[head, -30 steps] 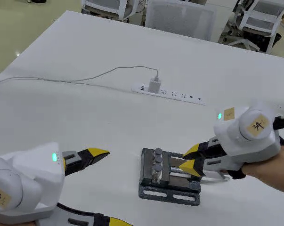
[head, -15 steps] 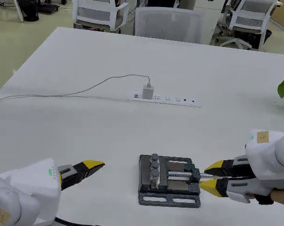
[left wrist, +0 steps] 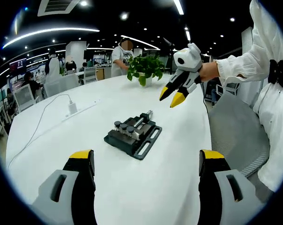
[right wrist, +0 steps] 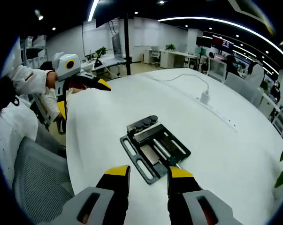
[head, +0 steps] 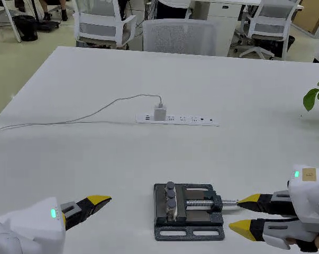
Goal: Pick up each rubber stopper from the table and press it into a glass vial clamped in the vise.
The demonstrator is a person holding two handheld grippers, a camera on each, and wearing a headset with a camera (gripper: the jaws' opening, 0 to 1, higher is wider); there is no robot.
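Rubber stoppers [head: 171, 194]: three dark caps are sitting in a row on the glass vials [head: 172, 210], which are standing clamped in the vise [head: 193, 218]. The vise is resting near the tabletop's [head: 96, 159] near edge, right of its middle.

Right gripper [head: 245, 214]: hovering level just right of the vise's screw end, pointing left at it, jaws partly parted and gripping nothing.

Left gripper [left wrist: 146, 161]: hanging well left of the vise toward the near-left corner, aiming at it, jaws spread wide and carrying nothing.

Power strip [head: 176, 119]: lying mid-table, its cable [head: 69, 119] trailing to the left edge.

Open room: bare surface is lying on both sides of the vise and between it and the strip. Plant leaves [head: 318, 98] are overhanging the right edge.
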